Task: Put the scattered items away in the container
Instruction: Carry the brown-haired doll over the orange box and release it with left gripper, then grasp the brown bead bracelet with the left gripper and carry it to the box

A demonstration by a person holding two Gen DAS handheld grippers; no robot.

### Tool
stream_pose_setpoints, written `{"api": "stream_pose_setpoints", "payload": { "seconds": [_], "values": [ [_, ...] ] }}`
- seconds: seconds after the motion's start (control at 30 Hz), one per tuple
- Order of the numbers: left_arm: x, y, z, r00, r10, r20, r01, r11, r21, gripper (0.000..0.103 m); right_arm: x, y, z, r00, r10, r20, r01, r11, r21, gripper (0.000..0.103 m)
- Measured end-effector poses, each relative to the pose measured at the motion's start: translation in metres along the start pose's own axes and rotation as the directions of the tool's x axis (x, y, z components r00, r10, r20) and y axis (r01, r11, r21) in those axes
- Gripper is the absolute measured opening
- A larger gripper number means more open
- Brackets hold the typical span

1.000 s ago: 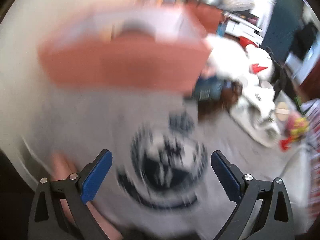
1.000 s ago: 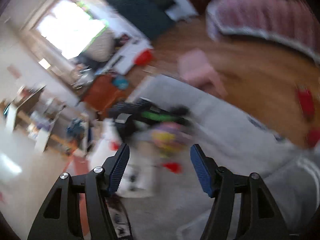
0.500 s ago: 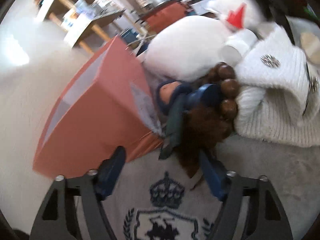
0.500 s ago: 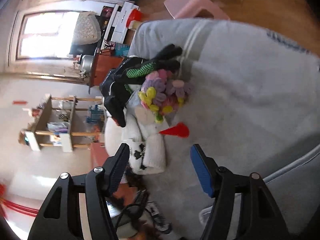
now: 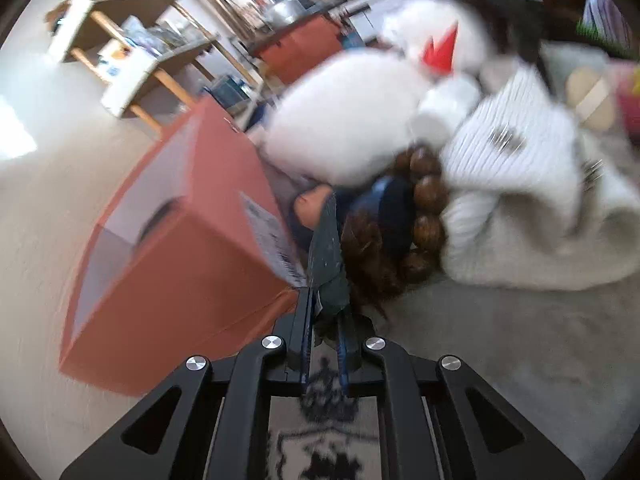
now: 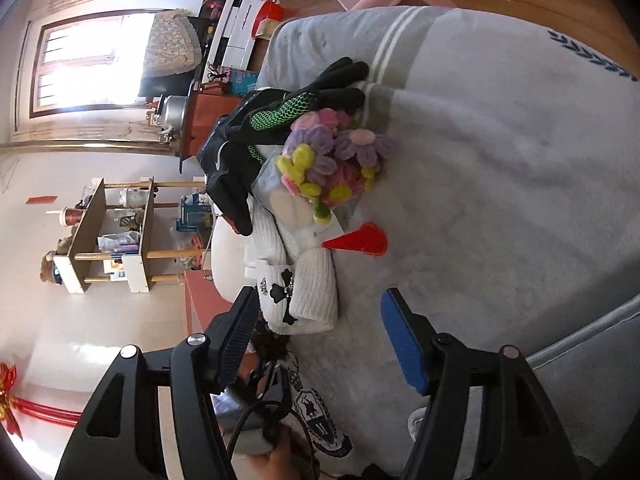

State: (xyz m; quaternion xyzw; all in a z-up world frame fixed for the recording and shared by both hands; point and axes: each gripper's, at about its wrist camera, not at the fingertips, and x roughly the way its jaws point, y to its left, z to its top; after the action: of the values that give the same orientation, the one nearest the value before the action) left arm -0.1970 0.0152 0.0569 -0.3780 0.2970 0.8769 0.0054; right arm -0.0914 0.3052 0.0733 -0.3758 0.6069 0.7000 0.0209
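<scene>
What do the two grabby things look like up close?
Each hand-held gripper is black plastic with triangle-shaped holes in its arms and round silver bolts at the joints. The left hand-held gripper and the right hand-held gripper both have ridged blue pads on their fingers. A black cable loops beneath the right one.

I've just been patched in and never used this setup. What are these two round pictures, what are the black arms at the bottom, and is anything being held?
There is no robot: a person holds a two-finger gripper in each hand, and each round picture comes from a camera on one gripper, looking along its fingers. In the left view, the left gripper is shut on a dark strip of cloth hanging from a small doll, beside the orange box. In the right view, the right gripper is open and holds nothing. The grey blanket carries a pile: white knitwear, pipe-cleaner flowers, black gloves, a red cone.
</scene>
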Motion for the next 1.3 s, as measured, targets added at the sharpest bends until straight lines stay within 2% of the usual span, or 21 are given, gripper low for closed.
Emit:
{"api": "stream_pose_setpoints", "payload": {
  "seconds": [0.2, 0.27, 0.37, 0.43, 0.47, 0.5, 0.53, 0.57, 0.6, 0.63, 0.73, 0.77, 0.83, 0.93, 1.0, 1.07, 1.1, 1.13, 1.17, 1.23, 1.3],
  "values": [
    [-0.095, 0.03, 0.0, 0.99, 0.015, 0.143, 0.003, 0.992, -0.123, 0.007, 0.001, -0.007, 0.001, 1.0, -0.002, -0.006, 0.002, 0.999, 0.035, 0.064],
    [-0.126, 0.053, 0.004, 0.978, 0.06, 0.198, -0.028, 0.986, -0.164, 0.007, -0.001, -0.011, 0.002, 1.0, 0.0, -0.005, 0.0, 0.999, 0.053, 0.064],
    [-0.162, 0.107, 0.016, 0.952, 0.16, 0.262, -0.09, 0.962, -0.258, 0.007, -0.004, -0.016, 0.002, 1.0, 0.009, -0.002, -0.009, 0.997, 0.077, 0.064],
    [-0.175, 0.164, 0.037, 0.932, 0.221, 0.288, -0.116, 0.933, -0.342, 0.01, -0.005, -0.016, 0.002, 1.0, 0.014, -0.002, -0.014, 0.997, 0.081, 0.064],
    [-0.173, 0.19, 0.05, 0.931, 0.231, 0.282, -0.123, 0.927, -0.354, 0.013, -0.005, -0.016, 0.002, 1.0, 0.017, -0.003, -0.016, 0.997, 0.08, 0.064],
    [-0.165, 0.215, 0.064, 0.943, 0.207, 0.262, -0.108, 0.932, -0.347, 0.032, -0.005, -0.016, 0.002, 1.0, 0.019, -0.005, -0.019, 0.997, 0.079, 0.064],
    [-0.152, 0.242, 0.078, 0.968, 0.127, 0.217, -0.051, 0.944, -0.327, 0.073, -0.005, -0.016, 0.002, 1.0, 0.022, -0.01, -0.021, 0.997, 0.079, 0.064],
    [-0.14, 0.264, 0.088, 0.985, 0.049, 0.166, 0.006, 0.948, -0.317, 0.09, -0.005, -0.016, 0.002, 0.999, 0.029, -0.016, -0.028, 0.996, 0.082, 0.064],
    [-0.13, 0.285, 0.094, 0.992, -0.028, 0.121, 0.066, 0.945, -0.321, 0.099, -0.005, -0.017, 0.002, 0.999, 0.035, -0.019, -0.033, 0.996, 0.086, 0.064],
    [-0.128, 0.304, 0.097, 0.991, -0.077, 0.111, 0.11, 0.935, -0.337, 0.099, -0.005, -0.017, 0.002, 0.999, 0.04, -0.02, -0.038, 0.995, 0.09, 0.064],
    [-0.14, 0.328, 0.099, 0.981, -0.113, 0.155, 0.162, 0.922, -0.353, 0.103, -0.005, -0.017, 0.002, 0.998, 0.052, -0.023, -0.05, 0.994, 0.097, 0.064],
    [-0.14, 0.325, 0.1, 0.973, -0.156, 0.172, 0.206, 0.923, -0.325, 0.103, -0.004, -0.017, 0.002, 0.998, 0.053, -0.025, -0.051, 0.994, 0.095, 0.064],
    [-0.13, 0.311, 0.105, 0.938, -0.304, 0.168, 0.339, 0.908, -0.248, 0.103, -0.003, -0.016, 0.002, 0.998, 0.053, -0.033, -0.05, 0.995, 0.09, 0.064],
    [-0.108, 0.263, 0.109, 0.877, -0.473, 0.085, 0.48, 0.865, -0.145, 0.103, -0.002, -0.016, 0.001, 0.998, 0.053, -0.043, -0.049, 0.995, 0.089, 0.064],
    [-0.093, 0.213, 0.109, 0.851, -0.525, 0.008, 0.525, 0.851, -0.015, 0.103, -0.001, -0.018, 0.001, 0.997, 0.062, -0.048, -0.057, 0.993, 0.104, 0.064],
    [-0.075, 0.164, 0.112, 0.824, -0.56, -0.093, 0.567, 0.819, 0.089, 0.1, 0.001, -0.021, 0.001, 0.996, 0.068, -0.055, -0.061, 0.99, 0.124, 0.064],
    [-0.067, 0.139, 0.11, 0.813, -0.563, -0.148, 0.58, 0.807, 0.113, 0.095, 0.002, -0.022, 0.002, 0.996, 0.069, -0.059, -0.061, 0.989, 0.132, 0.064],
    [-0.055, 0.114, 0.11, 0.805, -0.559, -0.2, 0.587, 0.801, 0.122, 0.084, 0.003, -0.023, 0.002, 0.996, 0.071, -0.062, -0.062, 0.989, 0.138, 0.064],
    [-0.045, 0.099, 0.111, 0.793, -0.563, -0.231, 0.597, 0.795, 0.11, 0.079, 0.004, -0.024, 0.002, 0.995, 0.075, -0.066, -0.065, 0.988, 0.142, 0.064],
    [-0.02, 0.076, 0.116, 0.756, -0.592, -0.279, 0.624, 0.781, 0.033, 0.061, 0.005, -0.024, 0.003, 0.994, 0.084, -0.073, -0.072, 0.987, 0.145, 0.064],
    [0.001, 0.066, 0.119, 0.739, -0.607, -0.294, 0.621, 0.782, -0.052, 0.058, 0.008, -0.024, 0.003, 0.992, 0.098, -0.083, -0.084, 0.985, 0.152, 0.064]
  ]
}}
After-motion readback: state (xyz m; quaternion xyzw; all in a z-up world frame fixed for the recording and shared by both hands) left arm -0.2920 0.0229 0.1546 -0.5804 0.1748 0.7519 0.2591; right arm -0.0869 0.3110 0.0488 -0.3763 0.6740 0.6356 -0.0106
